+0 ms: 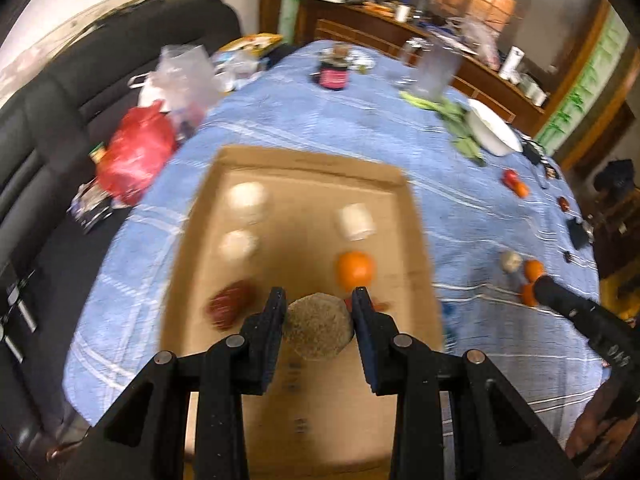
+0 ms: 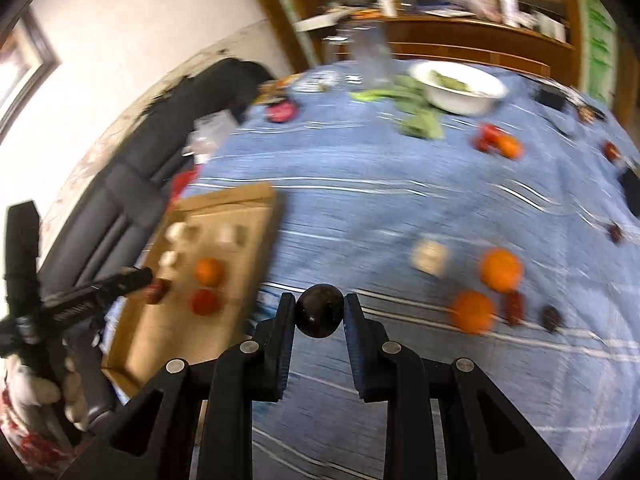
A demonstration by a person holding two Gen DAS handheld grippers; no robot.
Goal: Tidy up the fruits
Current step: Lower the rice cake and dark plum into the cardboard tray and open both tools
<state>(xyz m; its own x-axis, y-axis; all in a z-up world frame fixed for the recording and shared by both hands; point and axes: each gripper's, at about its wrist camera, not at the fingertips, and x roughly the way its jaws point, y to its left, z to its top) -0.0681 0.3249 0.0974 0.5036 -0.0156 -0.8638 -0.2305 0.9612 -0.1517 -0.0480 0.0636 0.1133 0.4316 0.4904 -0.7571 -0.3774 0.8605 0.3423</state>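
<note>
A flat cardboard tray [image 1: 304, 160] lies on the blue-clothed table [image 1: 360, 120]. My left gripper [image 1: 318, 300] is shut on a rough brown fruit [image 1: 318, 328] and holds it over the tray's near part. On the tray are an orange [image 1: 355, 270], a dark red fruit [image 1: 230, 304] and three white pieces [image 1: 246, 196]. My right gripper [image 2: 319, 304] is shut on a dark round fruit [image 2: 319, 316] above the cloth, right of the tray [image 2: 240, 208]. Two oranges [image 2: 500, 270] and small dark fruits [image 2: 552, 318] lie on the cloth to its right.
A white bowl [image 2: 460, 84] with greens beside it stands at the far side. A red and orange pair [image 2: 498, 142] lies mid-table. A dark sofa [image 1: 60, 100] with a red bag [image 1: 136, 152] runs along the left. A wooden sideboard [image 1: 400, 32] stands behind.
</note>
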